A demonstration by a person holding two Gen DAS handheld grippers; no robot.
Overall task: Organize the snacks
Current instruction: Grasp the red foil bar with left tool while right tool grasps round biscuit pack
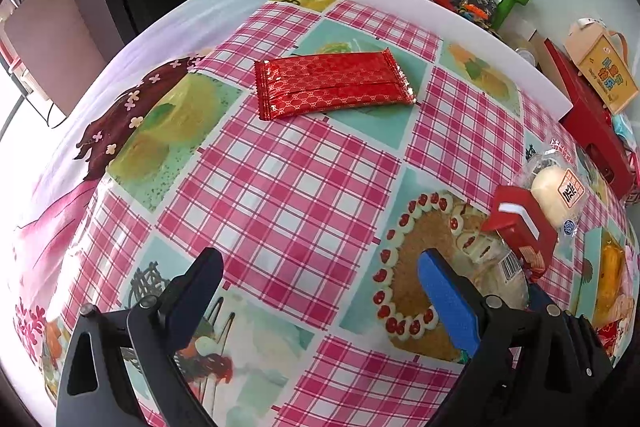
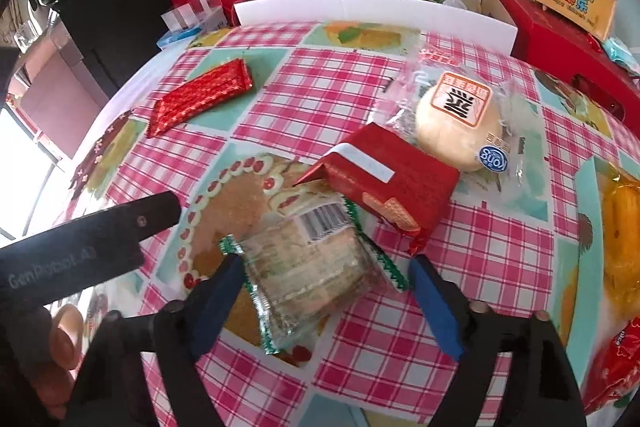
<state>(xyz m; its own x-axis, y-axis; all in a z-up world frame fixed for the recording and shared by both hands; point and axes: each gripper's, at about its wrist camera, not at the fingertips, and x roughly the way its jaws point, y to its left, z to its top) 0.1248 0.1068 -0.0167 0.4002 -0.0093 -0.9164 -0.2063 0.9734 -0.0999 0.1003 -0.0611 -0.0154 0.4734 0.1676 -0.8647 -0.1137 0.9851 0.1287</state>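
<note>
The right gripper [image 2: 324, 291] is spread wide around a clear green-edged cracker packet [image 2: 316, 267], not clamping it. The left gripper [image 1: 320, 291] gapes empty above the pink checked tablecloth [image 1: 280, 187]; beyond lies a flat red foil snack packet [image 1: 334, 85].

Wafer pack [image 2: 384, 183] overlaps cracker pack [image 2: 316, 267]; bun [image 2: 460, 123] behind.

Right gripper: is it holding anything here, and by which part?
Nothing is held. The right gripper is open around the near end of the clear cracker pack, not clamped. The left gripper is open and empty.
</note>
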